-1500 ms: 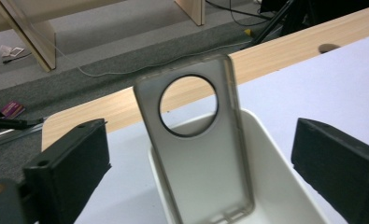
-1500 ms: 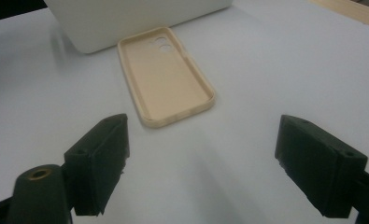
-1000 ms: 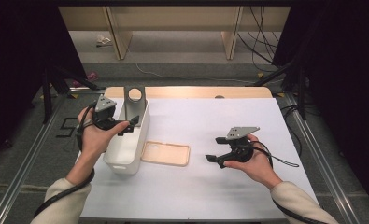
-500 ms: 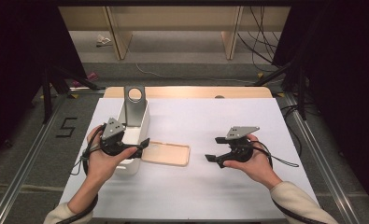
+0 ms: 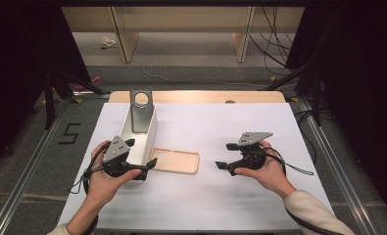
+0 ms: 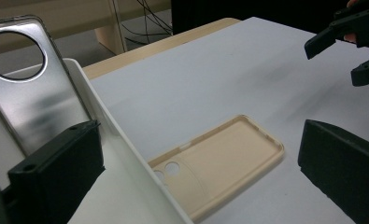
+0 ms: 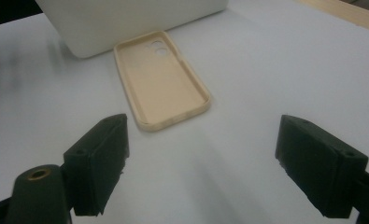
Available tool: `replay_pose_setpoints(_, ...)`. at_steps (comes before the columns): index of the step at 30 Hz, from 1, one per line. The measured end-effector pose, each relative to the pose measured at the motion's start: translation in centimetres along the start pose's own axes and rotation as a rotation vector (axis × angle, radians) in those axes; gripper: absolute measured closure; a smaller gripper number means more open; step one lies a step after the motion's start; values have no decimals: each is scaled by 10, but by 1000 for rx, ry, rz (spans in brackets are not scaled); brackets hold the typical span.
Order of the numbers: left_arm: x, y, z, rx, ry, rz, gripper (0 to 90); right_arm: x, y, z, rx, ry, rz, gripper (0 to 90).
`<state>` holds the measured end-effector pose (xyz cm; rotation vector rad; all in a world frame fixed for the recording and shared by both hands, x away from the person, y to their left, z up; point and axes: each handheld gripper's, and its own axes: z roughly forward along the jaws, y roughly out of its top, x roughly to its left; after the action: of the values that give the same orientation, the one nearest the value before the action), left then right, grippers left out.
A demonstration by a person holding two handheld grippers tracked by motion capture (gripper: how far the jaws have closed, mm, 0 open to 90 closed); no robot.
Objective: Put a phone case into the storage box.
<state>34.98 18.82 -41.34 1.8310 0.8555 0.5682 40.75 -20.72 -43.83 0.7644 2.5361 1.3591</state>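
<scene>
My counter (image 5: 259, 196) carries a white sheet across its top, with a strip of bare wood along the far edge. At its left stands a white bin (image 5: 149, 134), long side running away from me. Inside the bin a silver phone case (image 5: 140, 110) with a round camera hole leans upright against the far end.

A beige phone case (image 5: 176, 160) lies flat on the sheet, open side up, touching or just beside the bin's near right wall; I cannot tell which. Its camera holes sit at the bin end.

My left hand-held gripper (image 5: 144, 169) sits at the bin's near corner, jaws wide apart, one over the bin and one over the sheet past the beige case. My right hand-held gripper (image 5: 226, 155) hovers well right of that case, jaws apart, empty, pointing toward it.
</scene>
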Motion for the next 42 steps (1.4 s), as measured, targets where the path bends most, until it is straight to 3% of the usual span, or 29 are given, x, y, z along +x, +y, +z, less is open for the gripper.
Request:
replay_pose_setpoints(15, -6, -12, -6, -15, 13, -7, 0, -2, 0, 0, 1, -7, 5, 184)
replay_pose_setpoints(42, -6, -12, -3, -16, 11, -3, 0, 1, 2, 2, -4, -6, 1, 184)
